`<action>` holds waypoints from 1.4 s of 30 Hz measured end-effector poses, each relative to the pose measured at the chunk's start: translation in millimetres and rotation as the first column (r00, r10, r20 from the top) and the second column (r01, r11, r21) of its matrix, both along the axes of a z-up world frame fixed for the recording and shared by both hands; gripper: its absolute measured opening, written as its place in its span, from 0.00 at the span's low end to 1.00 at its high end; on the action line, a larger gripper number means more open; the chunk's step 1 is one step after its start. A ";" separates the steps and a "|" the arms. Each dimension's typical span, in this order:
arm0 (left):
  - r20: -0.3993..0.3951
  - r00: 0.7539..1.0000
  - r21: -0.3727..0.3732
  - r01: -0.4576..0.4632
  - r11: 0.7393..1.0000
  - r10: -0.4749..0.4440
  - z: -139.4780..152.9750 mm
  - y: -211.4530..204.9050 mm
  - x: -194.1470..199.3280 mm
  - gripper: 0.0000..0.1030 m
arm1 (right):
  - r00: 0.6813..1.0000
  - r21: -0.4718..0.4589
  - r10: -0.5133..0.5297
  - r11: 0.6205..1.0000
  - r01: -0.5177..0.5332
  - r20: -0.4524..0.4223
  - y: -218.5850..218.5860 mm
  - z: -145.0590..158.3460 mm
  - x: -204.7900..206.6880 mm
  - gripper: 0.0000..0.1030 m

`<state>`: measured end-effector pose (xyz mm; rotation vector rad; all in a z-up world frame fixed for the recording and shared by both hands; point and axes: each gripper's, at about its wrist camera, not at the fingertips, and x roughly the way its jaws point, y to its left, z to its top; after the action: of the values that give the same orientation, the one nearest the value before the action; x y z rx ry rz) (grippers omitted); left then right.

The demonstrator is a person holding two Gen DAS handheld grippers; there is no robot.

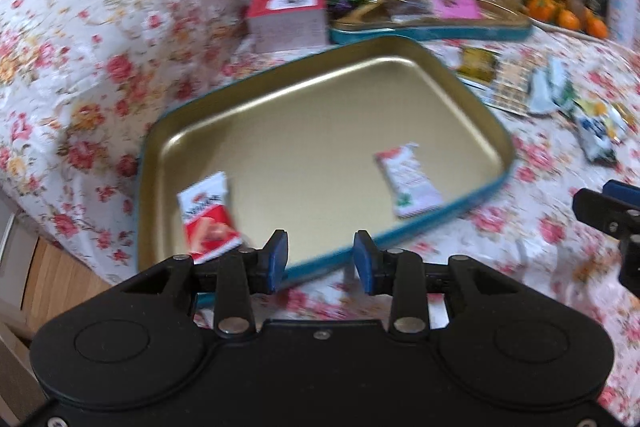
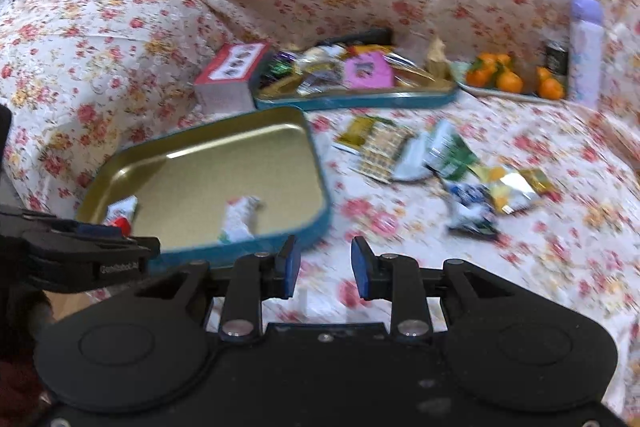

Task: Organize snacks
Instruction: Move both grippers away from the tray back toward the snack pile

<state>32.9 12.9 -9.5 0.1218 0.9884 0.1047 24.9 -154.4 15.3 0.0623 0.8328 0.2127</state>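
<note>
My left gripper (image 1: 320, 259): blue pads apart, nothing between them, poised at the near rim of the gold tray (image 1: 280, 95). My right gripper (image 2: 325, 267): pads likewise parted and bare, over the floral cloth (image 2: 520, 267) just right of that tray. Tray contents: red packet (image 1: 208, 219) at near left, white packet (image 1: 412, 183) at right; loose snack wrappers (image 2: 440, 163) lie on the cloth beyond, a second, filled tin (image 2: 360, 95) and tangerines (image 2: 500, 77) behind.
</note>
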 end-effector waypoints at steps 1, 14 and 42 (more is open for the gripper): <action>-0.003 1.000 -0.005 0.007 1.000 -0.007 0.4 -4.7 -1.5 0.43 | 1.000 -0.002 -0.010 1.000 0.010 -0.011 -6.2 -2.8 -2.3 0.29; -0.051 0.998 -0.010 0.045 0.999 -0.046 -3.4 -72.9 -13.7 0.43 | 0.988 0.024 -0.124 0.992 0.127 -0.089 -70.9 -30.6 -24.6 0.30; -0.072 0.984 0.016 0.164 0.986 -0.163 -23.8 -184.9 13.1 0.43 | 0.950 0.038 -0.307 0.950 0.310 -0.064 -167.7 -39.7 -35.1 0.31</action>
<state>46.0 -172.1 -33.3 0.2278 1.0443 -0.0395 -10.2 -322.1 -24.3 0.2432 0.8636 -0.0648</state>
